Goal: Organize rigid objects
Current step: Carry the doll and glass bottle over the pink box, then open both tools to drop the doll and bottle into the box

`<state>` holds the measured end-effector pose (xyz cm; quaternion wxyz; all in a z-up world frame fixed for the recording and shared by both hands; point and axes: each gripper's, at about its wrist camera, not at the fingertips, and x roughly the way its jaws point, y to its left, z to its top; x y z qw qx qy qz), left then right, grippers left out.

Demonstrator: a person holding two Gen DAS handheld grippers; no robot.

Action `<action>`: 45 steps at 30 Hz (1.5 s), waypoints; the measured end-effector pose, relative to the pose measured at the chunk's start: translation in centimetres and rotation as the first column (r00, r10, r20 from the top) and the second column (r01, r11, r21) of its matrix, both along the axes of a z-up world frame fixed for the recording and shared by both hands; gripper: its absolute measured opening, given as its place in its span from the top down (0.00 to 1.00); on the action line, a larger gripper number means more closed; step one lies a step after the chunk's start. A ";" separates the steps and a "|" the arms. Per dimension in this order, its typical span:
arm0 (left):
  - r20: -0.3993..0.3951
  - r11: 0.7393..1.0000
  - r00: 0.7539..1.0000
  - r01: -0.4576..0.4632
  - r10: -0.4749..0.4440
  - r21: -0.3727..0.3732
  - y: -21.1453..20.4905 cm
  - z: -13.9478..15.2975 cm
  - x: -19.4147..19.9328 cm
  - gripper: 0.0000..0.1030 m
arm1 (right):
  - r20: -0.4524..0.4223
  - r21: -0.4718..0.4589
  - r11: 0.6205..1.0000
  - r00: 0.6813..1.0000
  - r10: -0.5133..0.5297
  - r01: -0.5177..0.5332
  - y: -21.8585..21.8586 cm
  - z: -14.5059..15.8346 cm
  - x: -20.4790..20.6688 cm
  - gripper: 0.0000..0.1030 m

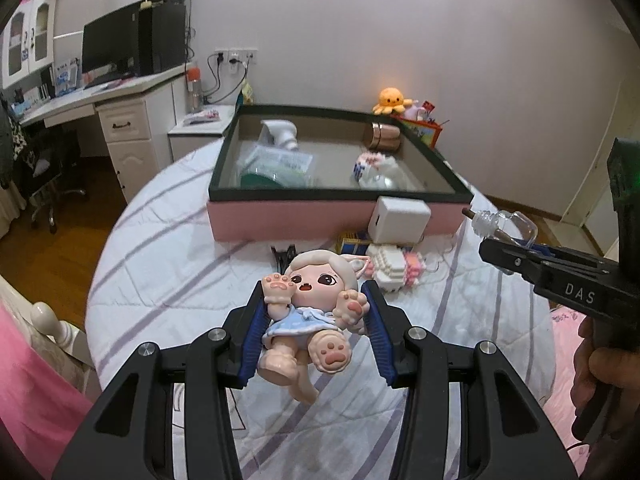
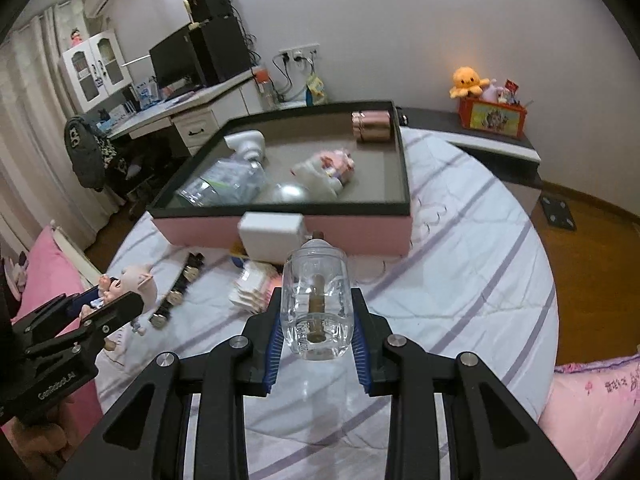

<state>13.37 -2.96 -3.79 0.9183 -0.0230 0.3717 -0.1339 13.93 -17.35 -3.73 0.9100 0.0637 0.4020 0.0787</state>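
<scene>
My left gripper (image 1: 315, 291) is shut on a doll figure (image 1: 316, 280) with paw hands and a blue dress, held above the striped bed sheet. My right gripper (image 2: 316, 295) is shut on a clear glass bottle (image 2: 316, 308), neck pointing away from me. The left wrist view also shows that bottle (image 1: 520, 226) at the right, in the right gripper (image 1: 496, 250). The right wrist view shows the left gripper (image 2: 120, 312) with the doll (image 2: 138, 280) at lower left. Ahead lies a pink box (image 1: 280, 222) with a black rim (image 2: 280, 207), holding a spray bottle (image 2: 244, 144), a rose-gold cylinder (image 2: 372, 126) and a block toy (image 2: 332, 168).
On the sheet before the box lie a white cube (image 1: 400, 220), a white brick toy (image 1: 390, 266), a black clip (image 1: 284, 258) and a black strap (image 2: 180, 292). A desk with a monitor (image 1: 112, 46) is far left. An orange plush (image 2: 466, 80) tops a red box on a low stand.
</scene>
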 end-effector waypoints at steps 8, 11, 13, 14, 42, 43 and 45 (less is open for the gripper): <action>0.068 1.000 0.998 -0.017 0.017 -0.002 0.1 3.3 2.4 0.55 | 0.061 -0.010 1.000 0.998 0.029 -0.028 0.7 2.7 1.2 0.71; 0.114 1.000 0.993 -0.024 0.023 0.006 0.0 5.2 4.3 0.55 | 0.093 -0.021 0.999 0.995 0.028 -0.026 0.6 4.2 2.4 0.71; 0.139 1.000 0.990 -0.026 0.025 0.006 -0.3 6.3 6.2 0.55 | 0.118 -0.031 0.999 0.993 0.021 -0.018 0.2 5.3 3.9 0.71; 0.143 1.000 0.989 -0.024 0.024 0.001 -0.4 6.7 7.0 0.55 | 0.123 -0.033 0.999 0.992 0.019 -0.015 0.1 5.5 4.4 0.71; -0.074 1.000 0.997 0.019 -0.017 0.020 -6.9 0.1 25.3 0.54 | -0.074 -0.041 0.999 0.997 0.000 -0.003 -2.0 -0.7 21.3 0.70; -0.073 1.000 0.997 0.019 -0.018 0.018 -6.8 0.0 25.1 0.54 | -0.077 -0.045 0.999 0.997 0.000 -0.003 -1.9 -0.8 21.3 0.64; -0.055 1.000 0.998 0.008 -0.007 0.024 -6.6 0.3 24.8 0.46 | -0.077 -0.054 0.998 0.997 -0.013 0.009 -1.9 -0.8 21.2 0.33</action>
